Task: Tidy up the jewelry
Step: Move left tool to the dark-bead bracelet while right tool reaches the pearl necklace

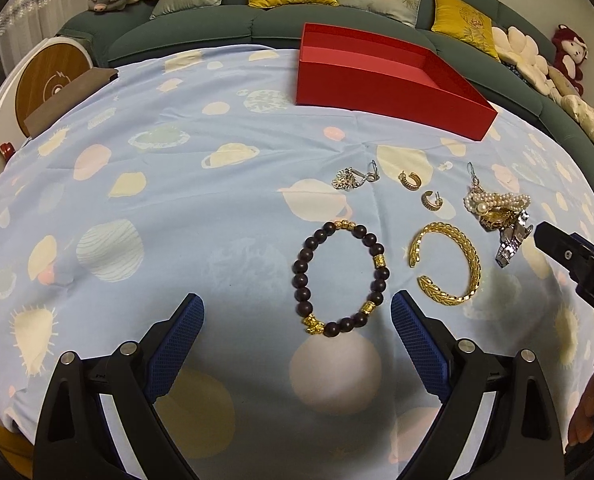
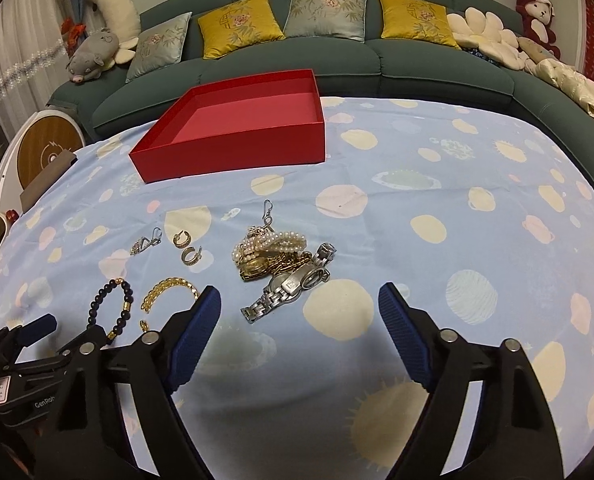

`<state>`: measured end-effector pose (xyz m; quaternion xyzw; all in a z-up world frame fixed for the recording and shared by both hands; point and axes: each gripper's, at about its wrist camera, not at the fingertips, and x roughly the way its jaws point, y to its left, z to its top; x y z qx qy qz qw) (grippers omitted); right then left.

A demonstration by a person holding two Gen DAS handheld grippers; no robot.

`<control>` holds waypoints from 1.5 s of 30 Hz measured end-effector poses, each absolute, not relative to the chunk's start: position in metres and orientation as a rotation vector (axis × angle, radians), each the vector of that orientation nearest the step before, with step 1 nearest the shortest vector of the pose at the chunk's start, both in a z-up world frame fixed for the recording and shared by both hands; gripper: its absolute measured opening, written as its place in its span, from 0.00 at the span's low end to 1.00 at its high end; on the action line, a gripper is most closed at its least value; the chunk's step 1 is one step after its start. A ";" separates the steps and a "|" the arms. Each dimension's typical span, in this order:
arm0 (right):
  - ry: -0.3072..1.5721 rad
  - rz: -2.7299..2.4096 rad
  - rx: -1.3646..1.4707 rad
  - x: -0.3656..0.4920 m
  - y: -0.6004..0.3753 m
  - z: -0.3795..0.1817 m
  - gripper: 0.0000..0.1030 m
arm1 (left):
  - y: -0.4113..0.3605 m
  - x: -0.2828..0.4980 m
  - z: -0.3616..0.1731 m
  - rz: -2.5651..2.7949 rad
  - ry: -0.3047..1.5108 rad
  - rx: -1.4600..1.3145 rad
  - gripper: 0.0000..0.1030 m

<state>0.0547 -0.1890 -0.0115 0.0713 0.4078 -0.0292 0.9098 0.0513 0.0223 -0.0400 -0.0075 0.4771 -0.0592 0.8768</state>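
An open red box (image 1: 385, 92) (image 2: 233, 128) stands empty at the far side of the blue planet-print cloth. In front of it lie a dark bead bracelet (image 1: 339, 278) (image 2: 111, 308), a gold open bangle (image 1: 447, 266) (image 2: 169, 292), two small hoop earrings (image 1: 419, 190) (image 2: 187, 246), a silver drop earring (image 1: 353, 178) (image 2: 145, 244), and a tangled heap of pearl strands (image 1: 493, 202) (image 2: 269, 246) with a silver watch (image 1: 511, 242) (image 2: 289, 286). My left gripper (image 1: 297, 344) is open just short of the bead bracelet. My right gripper (image 2: 299, 332) is open just short of the watch.
A green sofa (image 2: 377, 60) with cushions and plush toys runs behind the table. A round wooden-faced device (image 1: 51, 80) stands off the left edge. The cloth to the left (image 1: 117, 200) and right (image 2: 477, 220) of the jewelry is bare.
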 end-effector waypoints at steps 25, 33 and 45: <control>0.874 0.017 0.123 0.106 -0.187 -0.029 0.34 | -0.001 0.068 -0.046 -0.205 1.019 -0.028 0.90; 0.874 0.049 0.143 0.104 -0.189 -0.027 0.02 | -0.002 0.068 -0.043 -0.205 1.011 -0.028 0.90; 0.894 0.043 0.191 0.121 -0.188 -0.029 0.58 | 0.003 0.071 -0.041 -0.176 1.003 -0.036 0.90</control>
